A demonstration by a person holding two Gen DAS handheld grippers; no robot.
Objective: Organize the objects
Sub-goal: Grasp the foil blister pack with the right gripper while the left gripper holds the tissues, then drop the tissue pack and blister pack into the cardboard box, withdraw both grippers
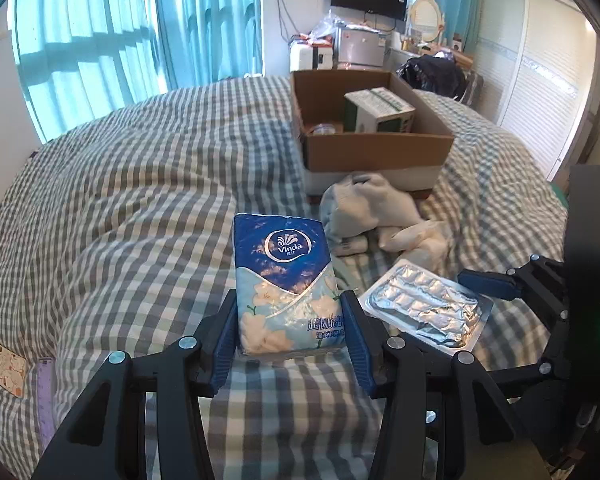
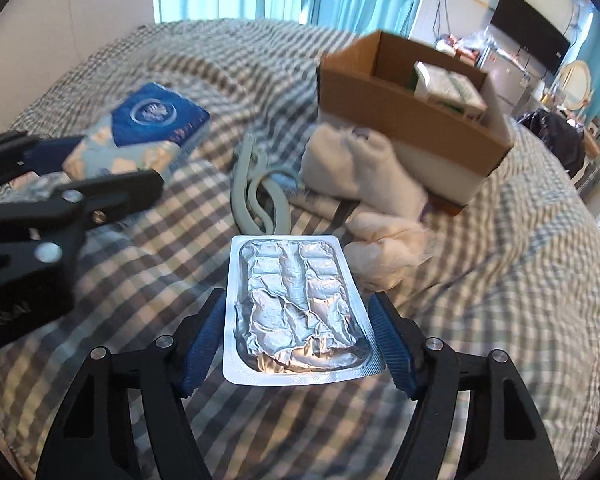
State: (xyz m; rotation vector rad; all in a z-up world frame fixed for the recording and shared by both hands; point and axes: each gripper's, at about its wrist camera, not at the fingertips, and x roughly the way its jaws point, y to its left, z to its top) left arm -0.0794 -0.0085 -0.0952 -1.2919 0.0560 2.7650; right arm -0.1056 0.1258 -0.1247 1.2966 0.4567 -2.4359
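Left gripper (image 1: 290, 332) clasped the tissue pack (image 1: 286, 284); right gripper (image 2: 298, 344) pinched the foil blister sheet (image 2: 298, 312) above the checked bedspread (image 1: 120, 200); white socks (image 1: 374, 212) lay before the cardboard box (image 1: 376, 152)

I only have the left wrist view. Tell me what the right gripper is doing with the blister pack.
Observer: The right gripper straddles the blister pack, a pad at each long edge, foil side up.
Operator: Report anything hidden behind my tissue pack.
Observer: A grey-green cord lies looped on the bed, beside the socks.
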